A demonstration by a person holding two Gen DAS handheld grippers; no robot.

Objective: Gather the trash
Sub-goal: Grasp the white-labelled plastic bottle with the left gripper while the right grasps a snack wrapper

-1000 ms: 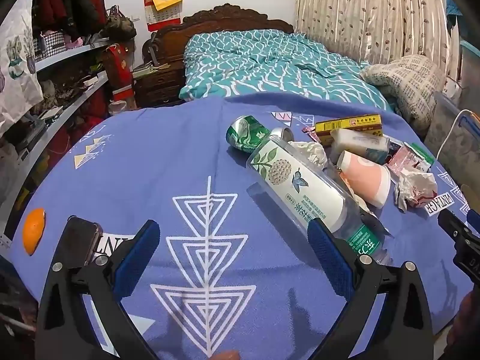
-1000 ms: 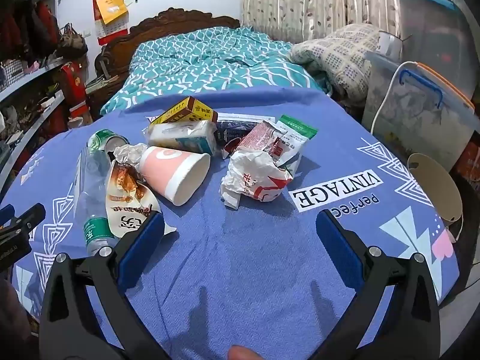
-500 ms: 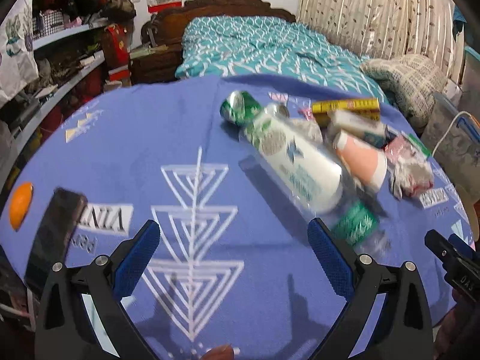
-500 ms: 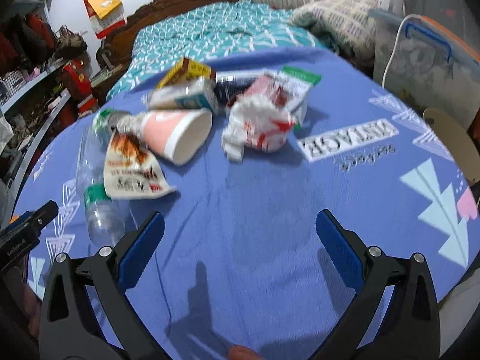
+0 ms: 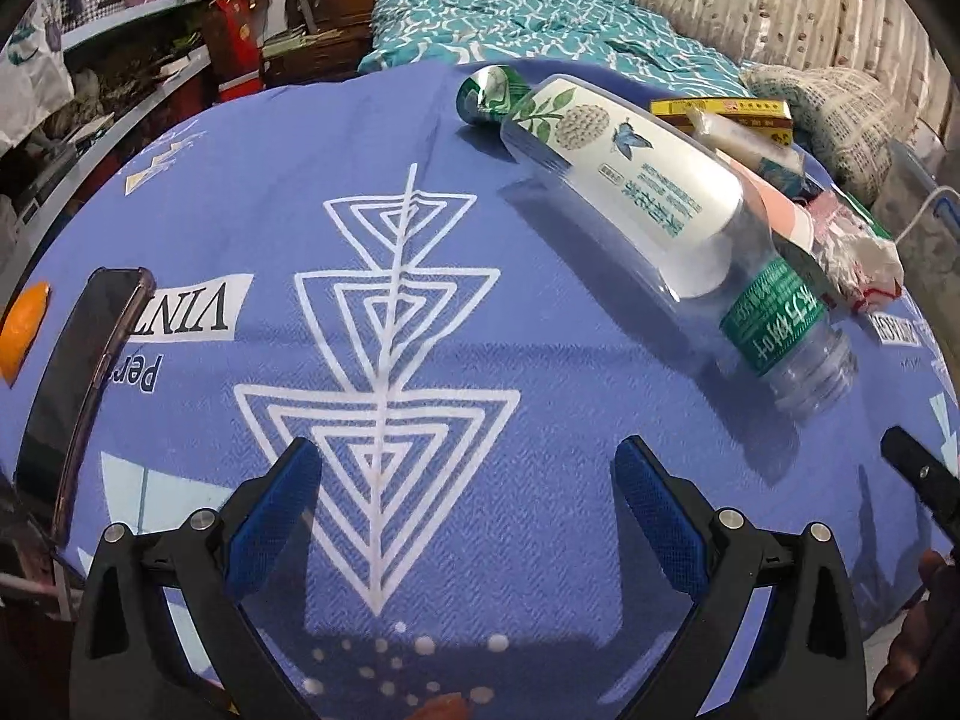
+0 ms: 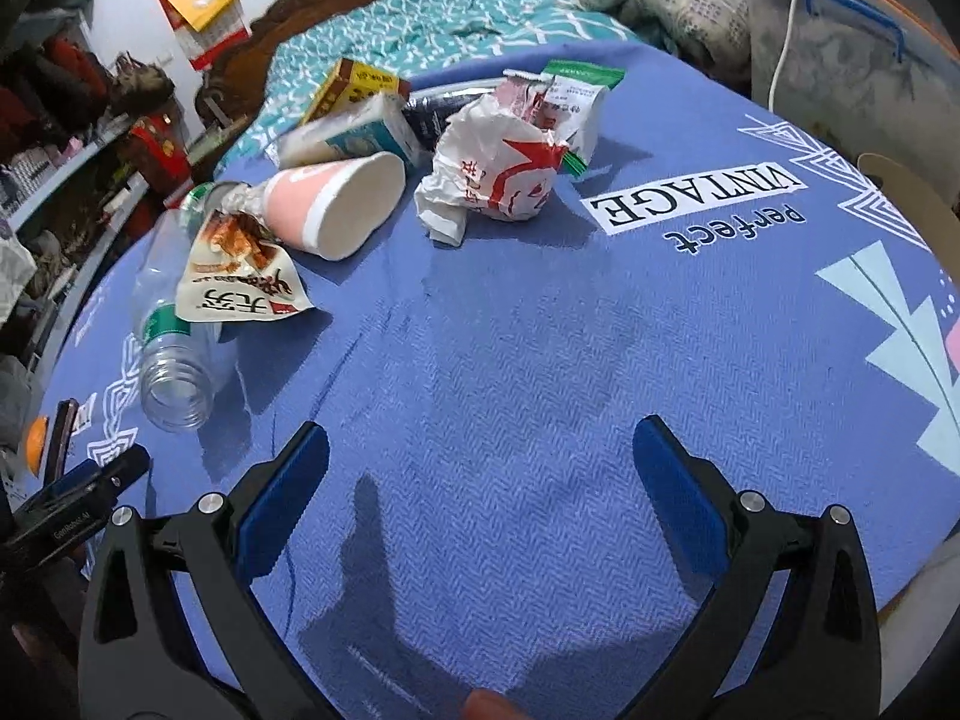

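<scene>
Left wrist view: the bottle (image 5: 654,204) is seen lying uncapped amid the trash on the cloth (image 5: 300,180), larger and nearer than a second ago, so an approach is judged under way, with nothing yet collected. The left gripper (image 5: 465,516) is held wide open and empty; the right gripper (image 6: 480,498) likewise, low over bare cloth. A cup (image 6: 336,204), a wrapper (image 6: 498,174) and a box (image 6: 354,84) are piled beyond. "VINTAGE perfect" (image 6: 702,198) is read on the cloth; the bottle's label is in Chinese
</scene>
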